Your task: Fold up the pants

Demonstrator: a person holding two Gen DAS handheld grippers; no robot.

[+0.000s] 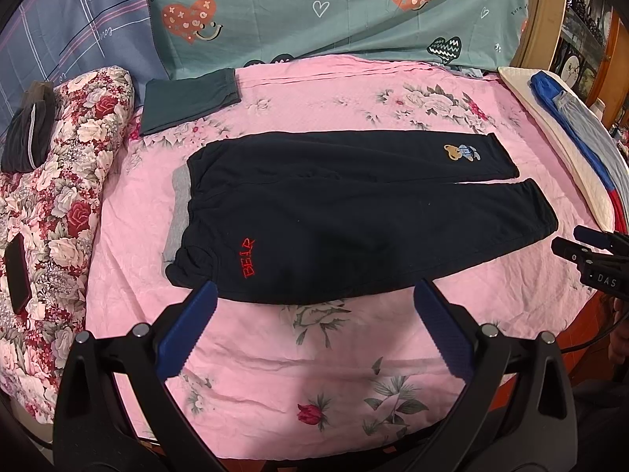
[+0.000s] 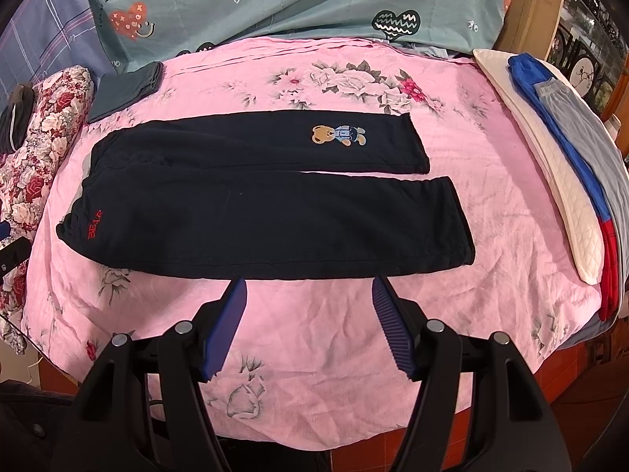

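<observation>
Dark navy pants (image 1: 334,216) lie flat on the pink floral bedspread (image 1: 314,373), waistband to the left, both legs pointing right. They bear red "BEAR" lettering near the waist and a teddy bear patch on the far leg. They also show in the right wrist view (image 2: 255,216). My left gripper (image 1: 314,295) is open and empty, hovering just before the pants' near edge by the waist. My right gripper (image 2: 310,287) is open and empty, just before the near leg's edge. The right gripper also shows at the right edge of the left wrist view (image 1: 589,247).
A folded dark teal garment (image 1: 188,98) lies at the back left. A floral quilt (image 1: 59,216) with a phone (image 1: 17,271) and dark clothes sits at the left. A white pillow (image 2: 550,181) with blue, grey and red clothes (image 2: 582,149) lies at the right. A teal heart-print pillow (image 1: 334,11) stands behind.
</observation>
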